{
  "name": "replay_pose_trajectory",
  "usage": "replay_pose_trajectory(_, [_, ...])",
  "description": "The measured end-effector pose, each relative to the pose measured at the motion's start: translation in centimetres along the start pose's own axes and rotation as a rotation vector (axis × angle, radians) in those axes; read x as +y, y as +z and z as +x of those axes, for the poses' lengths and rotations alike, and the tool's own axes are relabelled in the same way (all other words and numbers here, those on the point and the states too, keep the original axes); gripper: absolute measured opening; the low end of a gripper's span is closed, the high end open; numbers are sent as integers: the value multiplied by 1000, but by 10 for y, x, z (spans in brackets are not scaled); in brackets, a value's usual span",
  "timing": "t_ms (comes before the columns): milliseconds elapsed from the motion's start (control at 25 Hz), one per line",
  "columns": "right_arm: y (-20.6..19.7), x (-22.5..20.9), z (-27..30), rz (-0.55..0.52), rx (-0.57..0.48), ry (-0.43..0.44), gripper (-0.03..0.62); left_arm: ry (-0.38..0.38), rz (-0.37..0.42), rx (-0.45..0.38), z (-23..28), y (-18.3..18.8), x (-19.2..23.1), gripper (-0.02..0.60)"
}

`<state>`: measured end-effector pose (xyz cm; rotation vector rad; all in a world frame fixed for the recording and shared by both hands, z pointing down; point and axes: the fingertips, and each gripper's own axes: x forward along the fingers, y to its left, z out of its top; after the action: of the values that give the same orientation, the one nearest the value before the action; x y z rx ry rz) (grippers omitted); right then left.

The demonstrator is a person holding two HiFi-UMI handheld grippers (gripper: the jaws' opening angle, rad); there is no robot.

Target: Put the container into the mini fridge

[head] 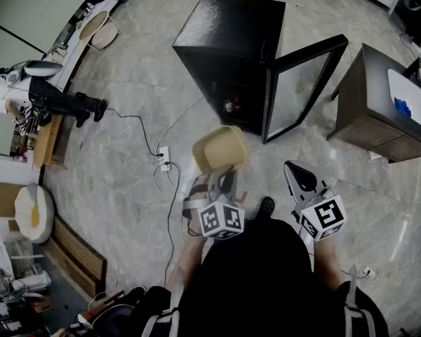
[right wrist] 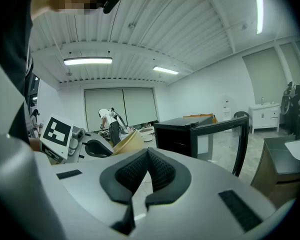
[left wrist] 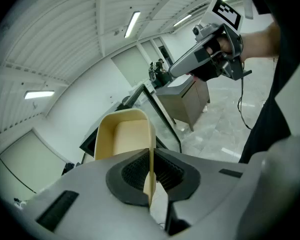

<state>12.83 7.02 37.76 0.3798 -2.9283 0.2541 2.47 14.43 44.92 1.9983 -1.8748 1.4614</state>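
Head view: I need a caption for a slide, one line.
Left tongs grip a beige container by its wall, facing the open mini fridge; right tongs shut, empty.

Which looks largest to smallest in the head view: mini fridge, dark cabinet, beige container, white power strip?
1. mini fridge and dark cabinet: about alike; the cabinet is cut off at the edge.
2. beige container, though nearer the camera.
3. white power strip.

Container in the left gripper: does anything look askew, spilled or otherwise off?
The container is tipped on its side, held only by one thin wall pinched between the fingers of the left gripper, its open mouth facing back at the gripper. It looks empty; nothing has spilled. Nothing else stands out.
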Motion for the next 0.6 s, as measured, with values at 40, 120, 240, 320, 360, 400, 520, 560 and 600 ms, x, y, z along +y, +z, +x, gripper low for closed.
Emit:
replay_pose_trajectory(40, [1,1,-2,-2,-2,2,17,-6,5,-2,0,2,-2,49])
replay_pose_trajectory(120, [1,3,-5,-5,-3,8,17,-15,13,-4,0,5,-6,49])
replay_pose_trajectory(240, [-2,5,-11,-3,1,17,17,-20,17,-6,-1,9,-13,49])
replay_pose_trajectory(320, [-4,4,-16,3,7,12,17,-23,17,-8,-2,12,-18,49])
replay_pose_trajectory(360, [-5,2,-18,8,6,10,17,-23,16,-8,-2,13,-20,49])
replay_pose_trajectory(400, [-6,1,-20,15,1,11,17,-23,15,-7,-3,14,-22,49])
replay_pose_trajectory(520, [-7,-2,-24,44,-21,27,17,-24,10,-3,-2,18,-28,49])
replay_pose_trajectory(560, [-7,-3,-25,47,-25,29,17,-25,9,0,-2,19,-30,49])
replay_pose_trajectory(600, [-8,-4,-26,45,-26,30,17,-25,10,3,-2,19,-31,49])
